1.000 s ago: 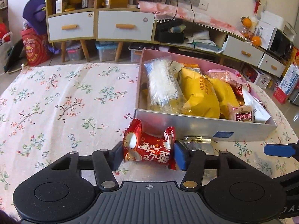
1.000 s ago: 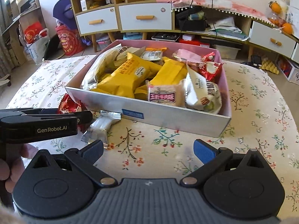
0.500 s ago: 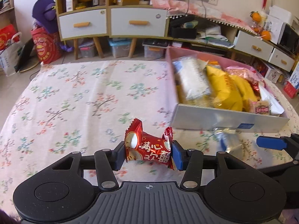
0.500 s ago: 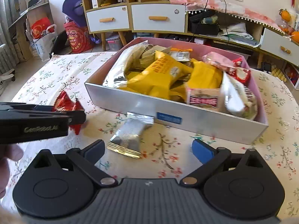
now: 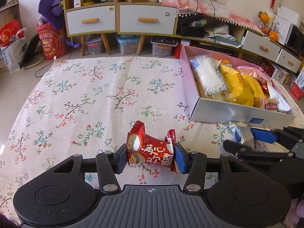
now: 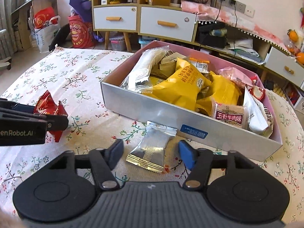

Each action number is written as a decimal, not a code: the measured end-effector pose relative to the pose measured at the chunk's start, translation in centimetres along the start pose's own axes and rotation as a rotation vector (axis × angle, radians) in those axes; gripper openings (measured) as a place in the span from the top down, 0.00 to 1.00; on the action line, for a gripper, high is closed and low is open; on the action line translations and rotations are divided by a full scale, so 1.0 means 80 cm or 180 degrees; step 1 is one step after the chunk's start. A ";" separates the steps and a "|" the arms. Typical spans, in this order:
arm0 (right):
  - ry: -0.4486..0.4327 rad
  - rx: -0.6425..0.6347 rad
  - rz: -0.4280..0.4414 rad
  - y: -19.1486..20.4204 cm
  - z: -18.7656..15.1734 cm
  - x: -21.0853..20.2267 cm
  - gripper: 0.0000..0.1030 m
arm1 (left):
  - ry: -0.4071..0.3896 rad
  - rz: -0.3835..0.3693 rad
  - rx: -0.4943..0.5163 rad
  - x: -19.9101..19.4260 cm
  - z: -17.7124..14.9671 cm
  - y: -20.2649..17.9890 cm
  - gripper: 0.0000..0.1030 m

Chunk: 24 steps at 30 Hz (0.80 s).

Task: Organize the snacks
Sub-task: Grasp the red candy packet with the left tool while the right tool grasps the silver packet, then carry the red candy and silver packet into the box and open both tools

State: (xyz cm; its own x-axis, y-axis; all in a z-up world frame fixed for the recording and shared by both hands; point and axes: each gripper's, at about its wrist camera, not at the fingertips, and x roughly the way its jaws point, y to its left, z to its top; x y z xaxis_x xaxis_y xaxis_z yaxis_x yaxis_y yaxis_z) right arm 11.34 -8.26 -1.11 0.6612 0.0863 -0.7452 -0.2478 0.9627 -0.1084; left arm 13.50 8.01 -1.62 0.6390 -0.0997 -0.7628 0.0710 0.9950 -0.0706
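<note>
The left gripper (image 5: 151,156) is clamped on a glossy red foil candy wrapper with white Chinese characters (image 5: 152,150), its twisted ends flaring up past both pads, held above the floral tablecloth (image 5: 85,95) well to the left of the silver-walled, pink-lined cardboard box (image 6: 161,114). The right gripper (image 6: 150,153) is closing its blue-padded jaws around a small silver foil snack packet with a gold crimped end (image 6: 152,148), which lies flat on the cloth just in front of the box's near wall; a gap shows on each side between pad and packet. The box is filled with yellow snack bags (image 6: 186,87), a long clear-and-silver cracker pack (image 6: 144,70) at its left end, a brown beef-flavour packet (image 6: 229,114) against the near wall, and white and pink packs (image 6: 256,114) at its right end. Compared with a second ago, the red candy has been carried away from the box toward the open cloth, and the right jaws, then spread wide over bare cloth, now flank the silver packet.
</note>
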 end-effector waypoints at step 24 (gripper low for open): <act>0.0332 0.0202 0.0276 -0.030 0.010 -0.038 0.76 | 0.0074 -0.0210 0.0167 -0.025 0.003 -0.040 0.53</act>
State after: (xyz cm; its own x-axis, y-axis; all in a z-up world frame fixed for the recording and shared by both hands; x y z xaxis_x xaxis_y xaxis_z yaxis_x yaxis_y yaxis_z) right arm 10.54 -10.64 1.94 0.5614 0.1461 -0.8145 -0.2533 0.9674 -0.0011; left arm 12.14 5.01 0.27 0.6136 -0.1642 -0.7723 0.1529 0.9843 -0.0878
